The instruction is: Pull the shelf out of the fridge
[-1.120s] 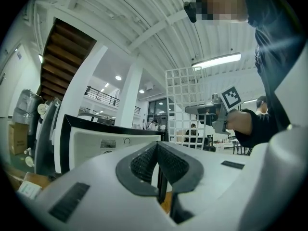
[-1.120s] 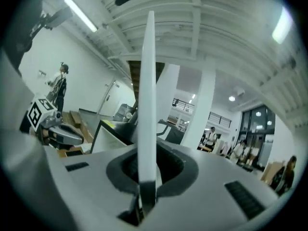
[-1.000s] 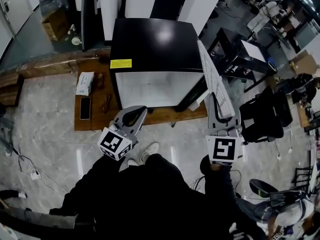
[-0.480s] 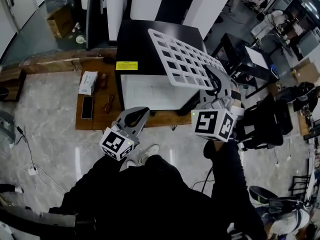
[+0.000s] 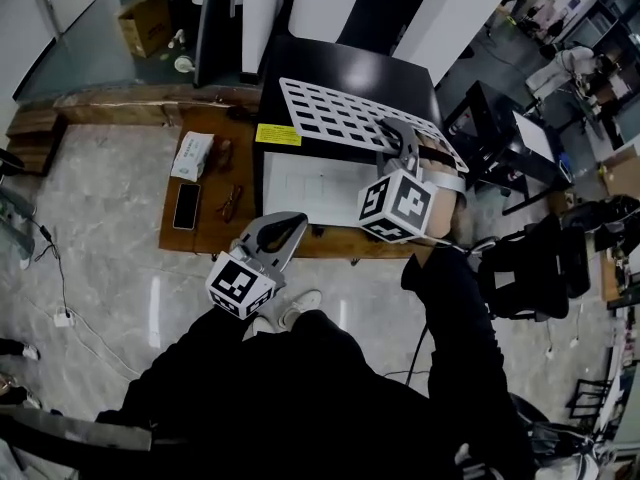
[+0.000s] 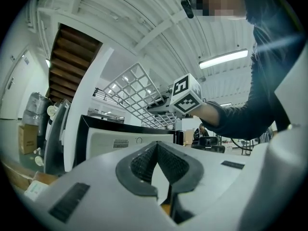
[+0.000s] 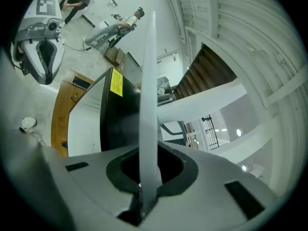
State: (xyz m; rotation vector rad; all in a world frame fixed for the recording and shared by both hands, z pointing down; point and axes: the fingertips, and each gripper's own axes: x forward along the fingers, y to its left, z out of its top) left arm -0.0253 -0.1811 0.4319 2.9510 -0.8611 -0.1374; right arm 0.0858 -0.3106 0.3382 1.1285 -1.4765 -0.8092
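Note:
The white wire-grid shelf hangs roughly flat over the top of the black mini fridge, out of it. My right gripper is shut on the shelf's near right edge; its marker cube sits in front of the fridge's white front. In the right gripper view the shelf runs edge-on straight out from between the pads of the right gripper. My left gripper is shut and empty, low in front of the fridge. The left gripper view looks up past the left gripper at the shelf.
The fridge stands on a wooden platform with a tissue box, a phone and glasses left of it. A black table and a chair are at the right. A cable and socket lie on the floor.
The right gripper has carried the shelf from edge-on beside the fridge's right side up and leftwards, turning it flat over the fridge top. The left gripper has barely moved.

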